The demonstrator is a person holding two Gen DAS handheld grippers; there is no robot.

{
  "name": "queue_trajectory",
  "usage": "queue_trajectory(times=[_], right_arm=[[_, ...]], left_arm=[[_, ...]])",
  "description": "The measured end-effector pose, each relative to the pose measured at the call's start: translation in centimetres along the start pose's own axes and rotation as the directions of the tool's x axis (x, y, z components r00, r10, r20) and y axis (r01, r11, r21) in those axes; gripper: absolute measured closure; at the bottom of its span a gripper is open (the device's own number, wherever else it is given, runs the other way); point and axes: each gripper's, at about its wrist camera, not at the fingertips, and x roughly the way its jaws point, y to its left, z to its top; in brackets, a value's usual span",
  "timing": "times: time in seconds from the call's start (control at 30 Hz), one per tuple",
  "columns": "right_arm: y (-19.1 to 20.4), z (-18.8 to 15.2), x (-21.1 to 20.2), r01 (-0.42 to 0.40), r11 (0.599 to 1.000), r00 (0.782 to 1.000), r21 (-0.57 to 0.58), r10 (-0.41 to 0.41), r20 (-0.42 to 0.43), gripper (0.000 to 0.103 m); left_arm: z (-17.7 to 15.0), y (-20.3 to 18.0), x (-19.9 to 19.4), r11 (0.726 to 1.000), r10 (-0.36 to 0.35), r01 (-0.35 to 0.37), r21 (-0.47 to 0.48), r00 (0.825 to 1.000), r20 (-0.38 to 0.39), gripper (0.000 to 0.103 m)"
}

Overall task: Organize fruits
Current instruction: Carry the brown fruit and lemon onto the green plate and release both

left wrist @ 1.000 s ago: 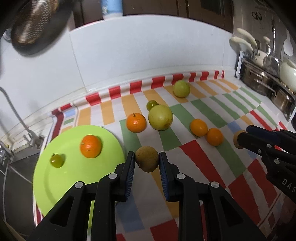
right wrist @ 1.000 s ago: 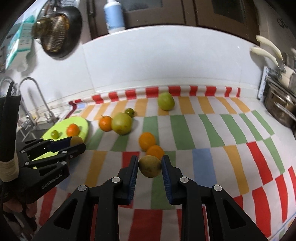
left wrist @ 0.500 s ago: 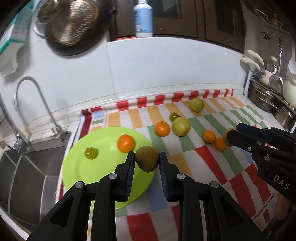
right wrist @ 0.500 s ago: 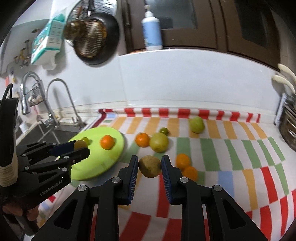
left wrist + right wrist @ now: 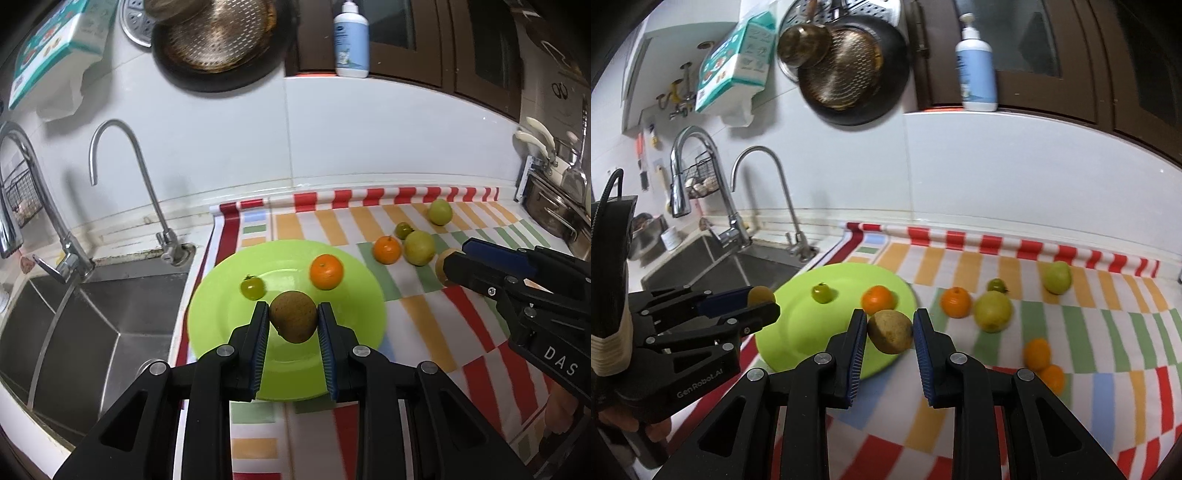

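Observation:
My left gripper [image 5: 292, 321] is shut on a brown kiwi [image 5: 293, 320] and holds it above the lime-green plate [image 5: 221, 306]. The plate carries an orange [image 5: 326, 271] and a small green fruit [image 5: 253, 287]. My right gripper [image 5: 890, 330] is shut on a second brown kiwi [image 5: 890, 331], held above the plate's right edge [image 5: 905, 291]. Each gripper shows in the other's view: the right one [image 5: 452, 267] at the right, the left one [image 5: 762, 301] at the left. On the striped cloth lie an orange [image 5: 955, 302], a pale green apple [image 5: 993, 311] and more fruit.
A steel sink [image 5: 74, 325] with taps [image 5: 110, 155] lies left of the plate. A second green apple [image 5: 1057, 277], a small green fruit [image 5: 996, 285] and two oranges [image 5: 1038, 353] sit on the cloth. Steel pots [image 5: 554, 214] stand at the far right. A pan [image 5: 849, 74] hangs on the wall.
Both grippers have moved left and back with their kiwis, from over the cloth to over the green plate. The sink and taps have come into view.

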Motion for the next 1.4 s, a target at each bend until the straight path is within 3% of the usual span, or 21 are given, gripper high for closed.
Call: queue_trajectory(times=[0.73, 0.8, 0.9, 1.17, 1.23, 1.4], right_arm=[[3.3, 0.8, 8.9, -0.061, 0.997, 0.991, -0.045, 0.055, -0.123, 0.076], [3.1, 0.9, 9.2, -0.054, 0.998, 0.992, -0.046, 0.048, -0.119, 0.074], [2.5, 1.2, 9.3, -0.021, 0.999, 0.994, -0.031, 0.018, -0.110, 0.063], [1.2, 0.9, 7.0, 0.009, 1.000, 0.997, -0.004, -0.009, -0.074, 0.063], [1.1, 0.7, 6.1, 0.018, 1.000, 0.998, 0.003, -0.018, -0.068, 0.057], [0.6, 0.0, 4.0, 0.043, 0.999, 0.998, 0.009, -0.042, -0.046, 0.056]], left_arm=[[-0.7, 4.4, 6.8, 0.998, -0.042, 0.037, -0.042, 0.994, -0.106, 0.076], [-0.6, 4.5, 7.0, 0.999, -0.034, 0.030, -0.044, 0.994, -0.101, 0.057], [-0.3, 4.4, 6.7, 0.999, -0.018, 0.014, -0.046, 0.996, -0.084, 0.055], [-0.3, 3.5, 4.3, 0.999, -0.003, 0.001, -0.041, 0.999, -0.040, 0.048], [-0.3, 3.1, 3.5, 0.999, -0.007, 0.006, -0.041, 1.000, -0.021, 0.046], [-0.3, 1.7, 1.8, 1.000, -0.009, 0.010, -0.029, 1.000, 0.011, 0.044]])
